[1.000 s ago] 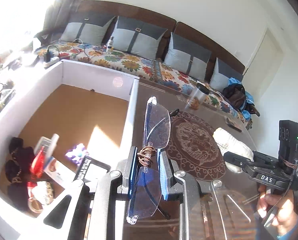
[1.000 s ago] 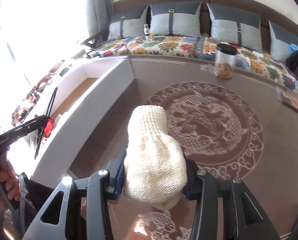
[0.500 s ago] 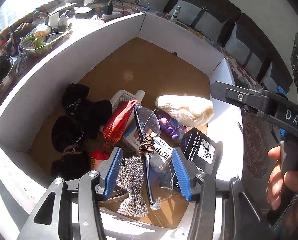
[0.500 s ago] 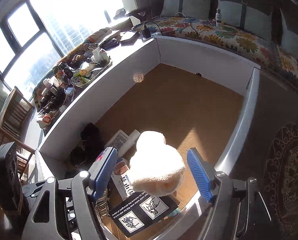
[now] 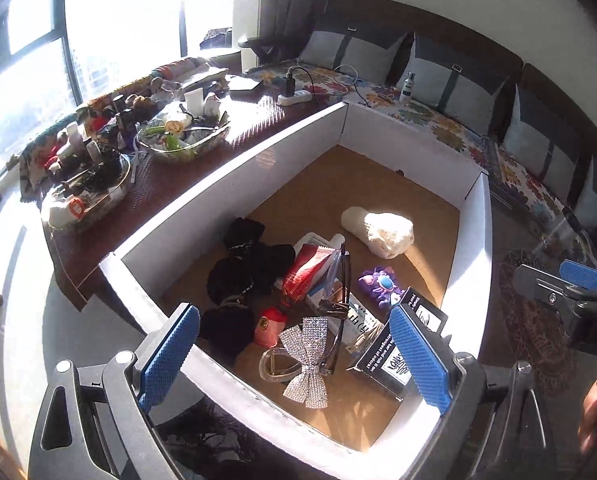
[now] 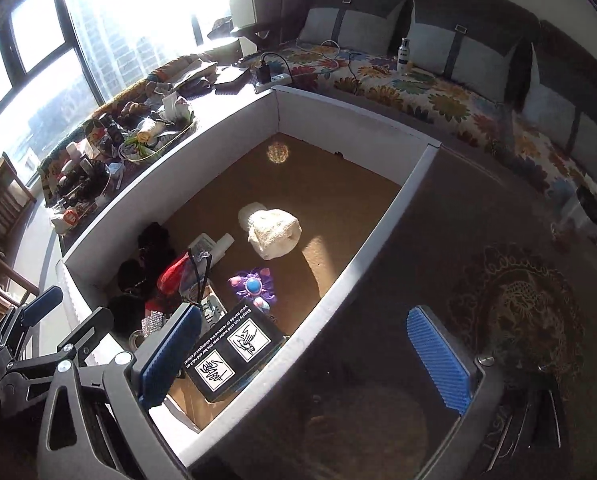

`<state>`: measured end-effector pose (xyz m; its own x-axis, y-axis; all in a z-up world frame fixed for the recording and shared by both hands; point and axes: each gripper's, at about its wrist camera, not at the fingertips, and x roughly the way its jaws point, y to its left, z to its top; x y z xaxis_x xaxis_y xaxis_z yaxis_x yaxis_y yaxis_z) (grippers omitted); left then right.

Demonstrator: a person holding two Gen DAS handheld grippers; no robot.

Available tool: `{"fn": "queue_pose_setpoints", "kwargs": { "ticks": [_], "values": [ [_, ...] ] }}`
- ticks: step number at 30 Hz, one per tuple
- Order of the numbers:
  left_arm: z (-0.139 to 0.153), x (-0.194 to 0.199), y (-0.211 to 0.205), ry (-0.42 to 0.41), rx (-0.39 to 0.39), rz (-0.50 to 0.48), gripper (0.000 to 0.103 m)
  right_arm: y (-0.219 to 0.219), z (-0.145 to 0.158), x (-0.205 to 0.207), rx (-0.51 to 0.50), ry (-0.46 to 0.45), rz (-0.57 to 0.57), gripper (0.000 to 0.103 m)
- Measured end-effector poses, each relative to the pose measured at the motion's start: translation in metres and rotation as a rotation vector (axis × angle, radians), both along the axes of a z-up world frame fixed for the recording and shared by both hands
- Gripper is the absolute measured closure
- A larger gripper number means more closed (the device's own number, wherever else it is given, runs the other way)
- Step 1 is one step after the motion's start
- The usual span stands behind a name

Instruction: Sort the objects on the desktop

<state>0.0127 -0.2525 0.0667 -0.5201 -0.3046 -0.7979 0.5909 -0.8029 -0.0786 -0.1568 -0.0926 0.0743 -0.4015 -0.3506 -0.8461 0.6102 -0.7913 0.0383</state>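
Both claws hang over the white box [image 5: 202, 204], and both have jaws opening with nothing between the pads.

In the left wrist view the left claw [image 5: 294, 356] stands wide above the near end of the box. The glasses [image 5: 340, 312] lie on the heap directly between its blue pads, their long axis running up the frame, roughly along the claw's own line. The silver bow [image 5: 308, 360] sits just below them. The cream knitted mitten [image 5: 382, 232] rests alone on the brown floor of the box, above and right of centre.

In the right wrist view the right claw [image 6: 306, 354] straddles the box's right wall: its left pad is over the black packet [image 6: 234, 354], its right pad over the dark counter [image 6: 418, 248]. The mitten [image 6: 274, 232] lies well apart, toward the frame's centre.

Judging by this, both things are already sorted into the box, so the coming move turns away from it. Anything left would lie on the counter to the right, and the right claw, already half over that surface, is the nearer.
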Motion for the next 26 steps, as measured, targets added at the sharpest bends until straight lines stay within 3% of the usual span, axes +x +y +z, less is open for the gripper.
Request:
{"fn": "queue_pose_setpoints", "kwargs": {
  "ticks": [2,6,9,22,26],
  "values": [
    [0.003,0.001,0.005,-0.04,-0.029,-0.007,0.006,0.003,0.003,0.007,0.002,0.011,0.01,0.0],
    [0.016,0.011,0.016,-0.062,-0.173,0.015,0.006,0.004,0.01,0.019,-0.012,0.027,0.019,0.0],
    [0.023,0.02,0.014,-0.03,-0.136,0.006,0.006,0.0,0.016,0.028,-0.021,0.052,0.035,0.0],
    [0.036,0.033,0.015,0.031,-0.131,0.033,0.006,-0.01,0.016,0.041,-0.019,0.069,0.046,0.0],
    [0.04,0.04,0.016,0.06,-0.178,0.072,0.006,-0.013,0.016,0.042,-0.033,0.065,0.051,0.0]
  ]
}}
